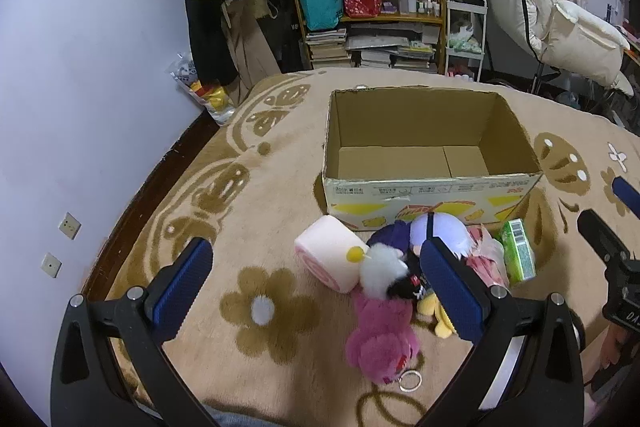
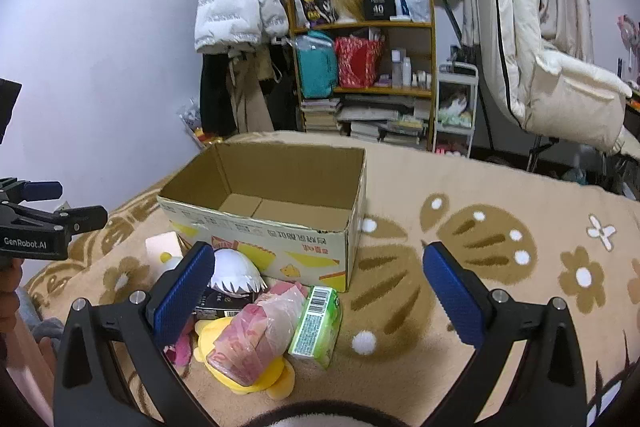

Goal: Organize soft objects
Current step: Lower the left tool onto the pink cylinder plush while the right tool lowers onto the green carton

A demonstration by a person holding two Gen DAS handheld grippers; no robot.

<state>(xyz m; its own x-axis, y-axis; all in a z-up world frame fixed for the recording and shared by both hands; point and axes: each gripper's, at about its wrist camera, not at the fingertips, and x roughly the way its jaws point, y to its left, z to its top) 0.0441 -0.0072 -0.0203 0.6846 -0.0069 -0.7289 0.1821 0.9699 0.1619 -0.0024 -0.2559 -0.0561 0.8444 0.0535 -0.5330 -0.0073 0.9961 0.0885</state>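
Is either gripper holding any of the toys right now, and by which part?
Nothing is held. The left gripper and right gripper are both open above the blanket, with the pile of soft toys untouched.

The matt corrugated cardboard box (image 1: 428, 163) sits on a fuzzy pile blanket (image 1: 248, 195), near it a fluffy pink plush (image 1: 382, 339), a glossy green plastic-wrapped pack (image 2: 316, 323) and a crinkly clear-film pink packet (image 2: 256, 335); the claw pads (image 1: 184, 275) are ribbed blue rubber.
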